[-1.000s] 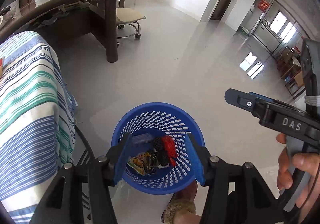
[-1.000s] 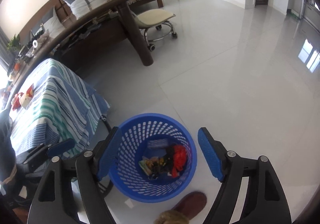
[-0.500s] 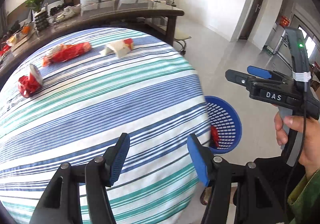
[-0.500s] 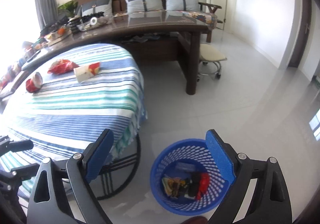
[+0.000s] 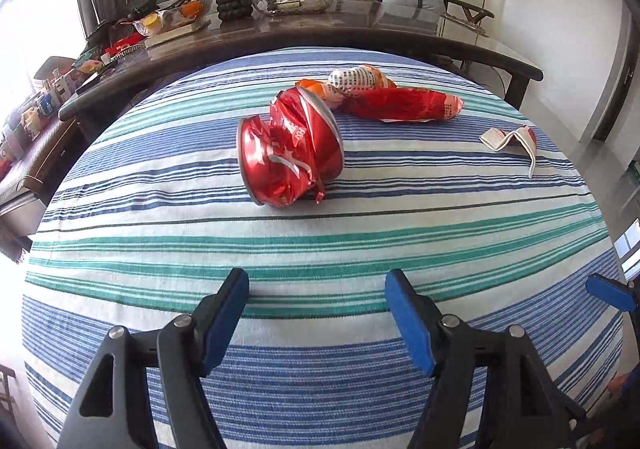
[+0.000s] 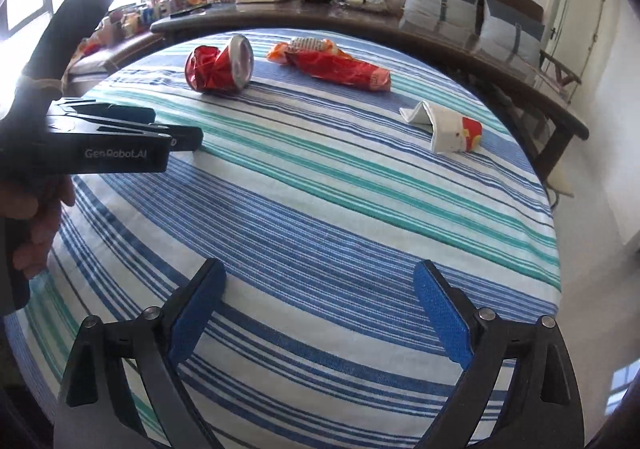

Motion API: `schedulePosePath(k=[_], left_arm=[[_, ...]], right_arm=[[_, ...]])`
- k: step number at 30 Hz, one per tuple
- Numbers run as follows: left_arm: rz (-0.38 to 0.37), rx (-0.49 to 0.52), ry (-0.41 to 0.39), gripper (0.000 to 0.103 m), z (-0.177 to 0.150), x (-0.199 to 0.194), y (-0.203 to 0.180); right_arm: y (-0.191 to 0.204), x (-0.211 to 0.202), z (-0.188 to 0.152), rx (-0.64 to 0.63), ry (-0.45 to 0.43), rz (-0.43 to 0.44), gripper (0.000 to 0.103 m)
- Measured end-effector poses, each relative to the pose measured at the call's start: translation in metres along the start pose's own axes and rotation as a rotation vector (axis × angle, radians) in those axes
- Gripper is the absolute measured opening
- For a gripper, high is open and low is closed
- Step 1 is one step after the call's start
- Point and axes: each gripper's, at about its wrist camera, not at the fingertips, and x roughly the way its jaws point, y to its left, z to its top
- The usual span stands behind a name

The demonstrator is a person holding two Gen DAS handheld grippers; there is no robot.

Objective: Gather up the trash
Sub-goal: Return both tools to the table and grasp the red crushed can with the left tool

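Both grippers hang over a round tabletop [image 5: 320,249] covered in a blue, teal and white striped cloth. The left gripper [image 5: 316,313] has its blue-padded fingers [image 5: 224,317] spread wide with nothing between them; the right gripper [image 6: 320,309] is likewise parted and empty.

Ahead of the left gripper lies a crushed red drink can [image 5: 290,145]. Behind it a long red snack wrapper [image 5: 400,105] touches an orange-and-white wrapper [image 5: 352,83]. A folded white paper scrap with a red end [image 5: 510,139] lies well apart to the right.

The left wrist view alone shows a blue finger tip of the right gripper at its right edge. The right wrist view alone shows the side of the left gripper's black body and the hand [image 6: 32,221] holding it, at its left edge.

On the dark counter [image 5: 360,33] behind the tabletop, glass bowls [image 5: 176,15] hold fruit, and a dark beaded pot [image 5: 233,1] holds a green plant.
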Motion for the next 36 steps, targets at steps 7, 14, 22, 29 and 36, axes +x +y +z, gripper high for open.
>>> schedulePosePath(k=[7,14,22,29,36], left_arm=[[0.028,-0.024,-0.001,0.094,0.038,0.033,-0.005],[0.065,-0.099,-0.005,0.092,0.059,0.049,0.010],[0.039,0.023,-0.035,0.056,0.044,0.029,0.014],[0.005,0.092,-0.044,0.057,-0.004,-0.006,0.011],[-0.031,0.047,-0.032,0.057,-0.002,-0.004,0.014]], right_arm=[[-0.009,0.016,0.014,0.058,0.044,0.068,0.102],[-0.008,0.017,0.015,0.060,0.045,0.059,0.103],[-0.007,0.018,0.016,0.062,0.046,0.058,0.103],[-0.017,0.019,0.017,0.109,0.049,0.027,0.103],[-0.024,0.018,0.014,0.161,0.046,-0.016,0.103]])
